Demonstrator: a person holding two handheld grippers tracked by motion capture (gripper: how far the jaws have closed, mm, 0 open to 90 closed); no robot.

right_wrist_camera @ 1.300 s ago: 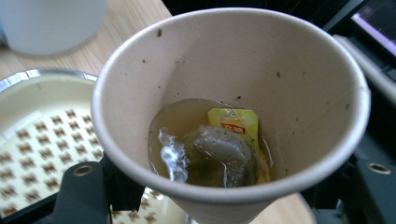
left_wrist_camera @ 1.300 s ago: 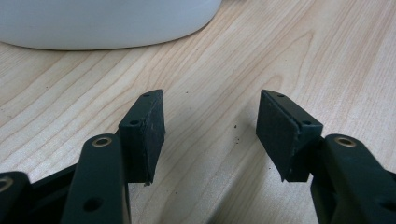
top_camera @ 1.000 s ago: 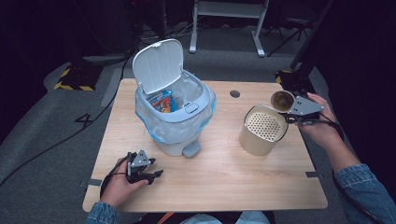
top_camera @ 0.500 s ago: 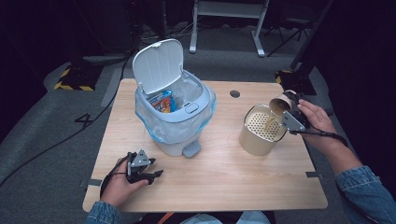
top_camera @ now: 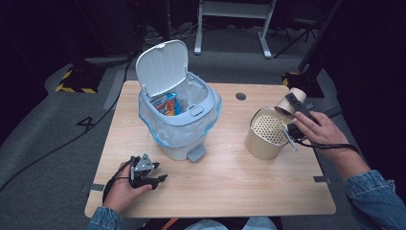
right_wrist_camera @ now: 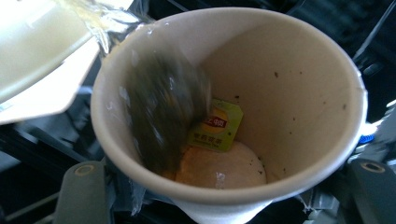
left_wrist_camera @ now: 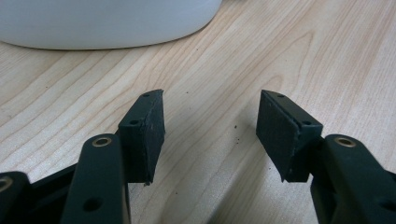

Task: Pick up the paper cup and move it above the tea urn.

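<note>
Paper cup [top_camera: 291, 101], held tilted in the right tool [top_camera: 298, 111], hangs just above the far rim of a beige perforated strainer canister [top_camera: 265, 134], which stands on the wooden worktop [top_camera: 230, 182]. The right gripper view looks into the cup [right_wrist_camera: 261, 93]: a wet, blurred tea bag [right_wrist_camera: 161, 107] slides along its inner wall, with a yellow tea tag [right_wrist_camera: 215, 125] stuck near the bottom, and the tool's jaws are clamped on the cup's sides. To the canister's left stands a white pedal bin [top_camera: 179, 112], lid up, lined with a clear bag. Further left of the canister, near the worktop's front edge, the left tool [top_camera: 152, 178] rests idle, jaws apart and empty [left_wrist_camera: 210, 126]. The step in hand looks like emptying the cup into the strainer. Next, the cup likely needs more tilt, kept over the canister's mouth, until the tea bag drops.
</note>
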